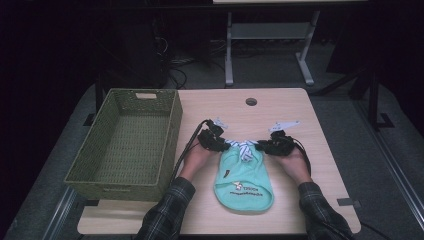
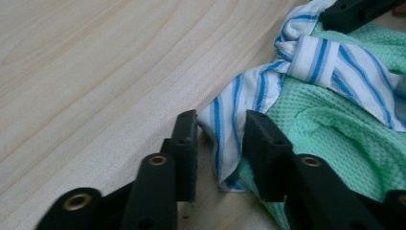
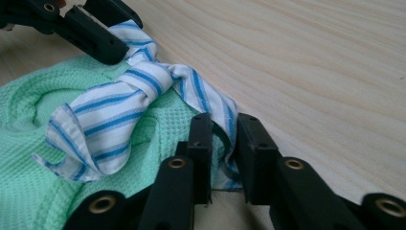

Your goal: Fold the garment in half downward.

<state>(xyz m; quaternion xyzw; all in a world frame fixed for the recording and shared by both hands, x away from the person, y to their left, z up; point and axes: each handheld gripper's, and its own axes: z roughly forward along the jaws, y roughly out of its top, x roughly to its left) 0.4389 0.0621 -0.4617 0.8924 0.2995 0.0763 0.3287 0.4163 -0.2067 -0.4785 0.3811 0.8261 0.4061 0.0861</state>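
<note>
Taking the green woven basket (image 1: 127,145) at the table's (image 1: 300,125) left side as the landmark: nearest the person, a small mint-green garment (image 1: 244,180) lies flat on the wood to the right of the basket, its rounded hem toward the table's near edge. It is a waffle-knit cloth with a small printed logo and a line of lettering near the hem, too small to read. At its far end sits a blue-and-white striped collar (image 1: 243,148), knotted at the middle like a little tie, with one loose tail curling over the green knit.

The left gripper (image 2: 220,136), between the basket and the garment, has its jaws part-way apart around the collar's left end; the striped cloth stands in the gap, and whether the pads actually press it cannot be told. The right gripper (image 3: 225,139), on the garment's far side from the basket, is likewise narrowly parted with the collar's right end threaded between its jaws, contact unclear. In the high view both grippers are dark shapes over the hands (image 1: 195,157), their jaw tips hard to make out.

Plaid sleeves (image 1: 167,210) are cut off by the bottom edge. Beyond the table, desk legs (image 1: 229,50) and cables (image 1: 175,70) fade into darkness.
</note>
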